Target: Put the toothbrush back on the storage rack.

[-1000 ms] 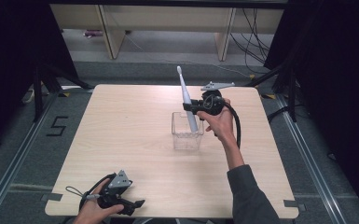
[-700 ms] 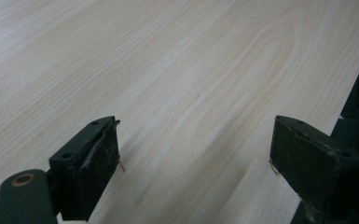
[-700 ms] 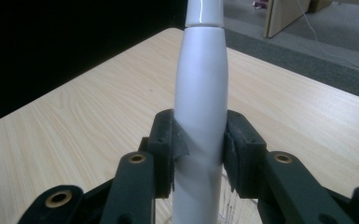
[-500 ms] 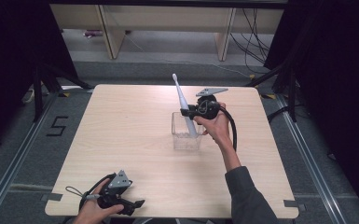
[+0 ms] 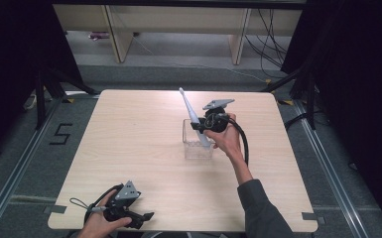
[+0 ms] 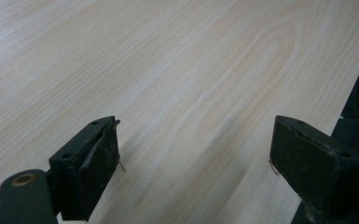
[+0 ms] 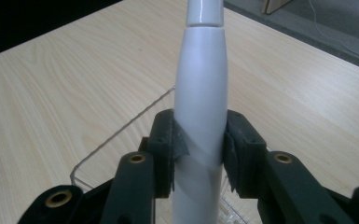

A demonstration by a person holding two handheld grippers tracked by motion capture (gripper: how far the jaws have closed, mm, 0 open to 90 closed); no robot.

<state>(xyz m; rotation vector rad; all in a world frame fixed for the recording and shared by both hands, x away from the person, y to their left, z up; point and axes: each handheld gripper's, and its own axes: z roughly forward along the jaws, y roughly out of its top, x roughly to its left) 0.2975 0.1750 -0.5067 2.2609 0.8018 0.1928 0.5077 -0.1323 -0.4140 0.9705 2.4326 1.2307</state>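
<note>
Now the toothbrush [image 7: 199, 107] sits clamped between the right tool's [image 7: 199, 149] jaws.

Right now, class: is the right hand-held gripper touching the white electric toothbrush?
Touching. In the right gripper view, the right hand-held gripper has both pads pressed against the sides of the white electric toothbrush.

White toothbrush [image 5: 192, 118] tilted over clear box [image 5: 197, 148]

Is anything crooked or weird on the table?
Nothing is spilled or broken. The one crooked thing is the white electric toothbrush: it leans over, its thin top tipped away from the right gripper that clamps it, its lower end down in the clear box. It looks mid-placement, not a mishap. The left gripper is open near the table's edge.
</note>
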